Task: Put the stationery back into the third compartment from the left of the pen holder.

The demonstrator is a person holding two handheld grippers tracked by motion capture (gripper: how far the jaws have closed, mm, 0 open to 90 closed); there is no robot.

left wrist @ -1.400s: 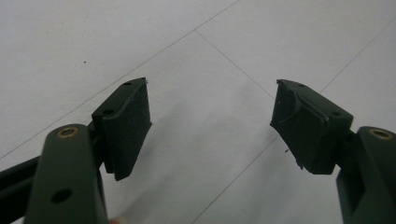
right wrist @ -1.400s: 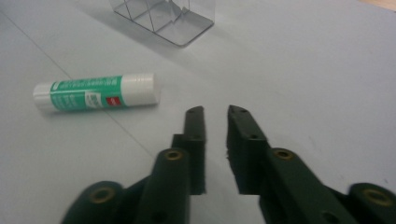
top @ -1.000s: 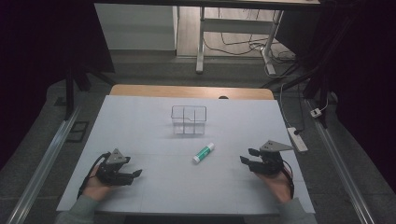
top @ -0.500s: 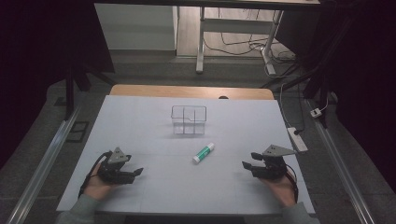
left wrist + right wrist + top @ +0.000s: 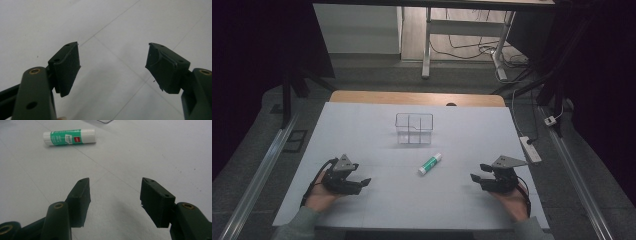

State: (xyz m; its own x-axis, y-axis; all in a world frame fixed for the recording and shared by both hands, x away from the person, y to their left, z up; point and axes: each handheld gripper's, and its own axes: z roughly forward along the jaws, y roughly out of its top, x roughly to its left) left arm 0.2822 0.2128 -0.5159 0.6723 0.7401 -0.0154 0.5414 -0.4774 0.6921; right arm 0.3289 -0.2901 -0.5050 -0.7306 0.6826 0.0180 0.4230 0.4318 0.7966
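We see the clear divided box (image 5: 414,128) empty toward the table's (image 5: 362,130) far edge, a glue stick (image 5: 430,164) before it; both hand-held grippers, left (image 5: 365,182) and right (image 5: 474,176), gape, holding nothing

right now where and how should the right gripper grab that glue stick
Grip the glue stick around the middle of its green barrel, coming from above with the jaws across its short width. It lies flat on the table, apart from the clear box, so both long sides look free.

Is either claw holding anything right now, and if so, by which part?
Nothing is held. The left claw and right claw both stand open over bare table; the glue stick lies untouched between them.
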